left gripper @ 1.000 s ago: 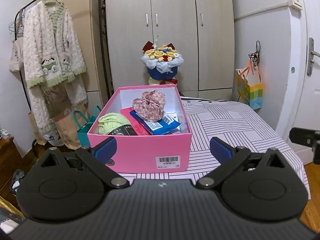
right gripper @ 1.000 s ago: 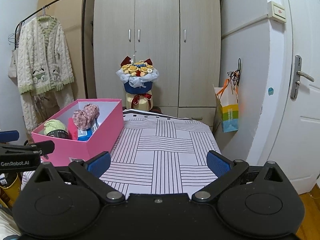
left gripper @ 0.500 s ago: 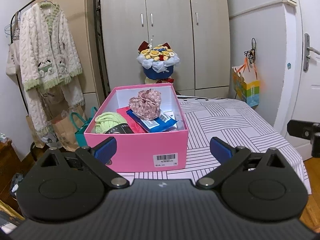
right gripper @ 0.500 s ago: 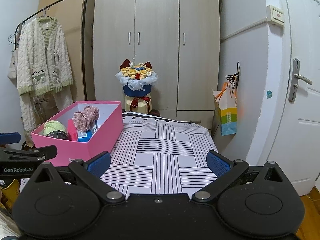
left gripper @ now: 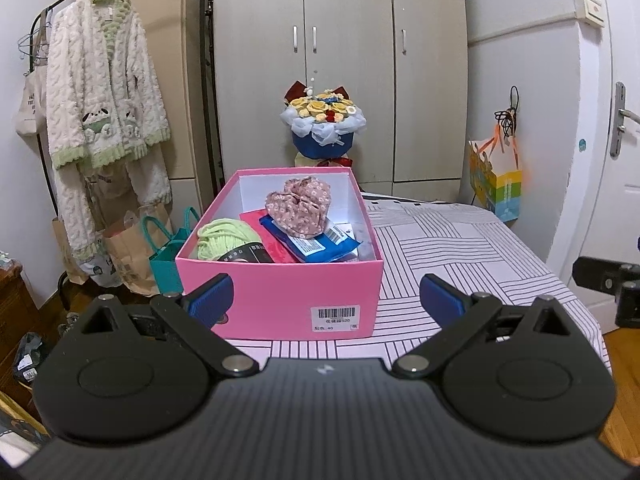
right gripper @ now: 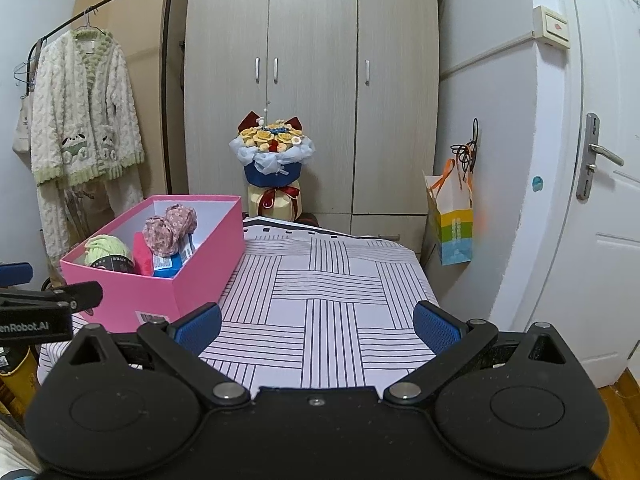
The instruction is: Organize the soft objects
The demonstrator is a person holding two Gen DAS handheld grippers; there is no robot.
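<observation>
A pink box [left gripper: 276,296] stands on the striped bed [left gripper: 460,252]. It holds a floral fabric pouch [left gripper: 300,204], a green yarn ball [left gripper: 224,238], a red packet [left gripper: 264,236] and a blue packet [left gripper: 316,242]. My left gripper [left gripper: 326,300] is open and empty just in front of the box. My right gripper [right gripper: 316,326] is open and empty over the bed, to the right of the box [right gripper: 160,284]. The pouch [right gripper: 170,228] and yarn [right gripper: 106,252] show there too.
A flower bouquet [left gripper: 322,124] stands before the wardrobe [left gripper: 340,60]. A fluffy white robe [left gripper: 100,100] hangs on a rack at the left, with paper bags [left gripper: 132,252] under it. A colourful gift bag [left gripper: 498,188] hangs on the wall by the door [right gripper: 600,200].
Both grippers have drawn back and tilted up slightly, so the box and bed sit a little lower in view. Both stay open and empty.
</observation>
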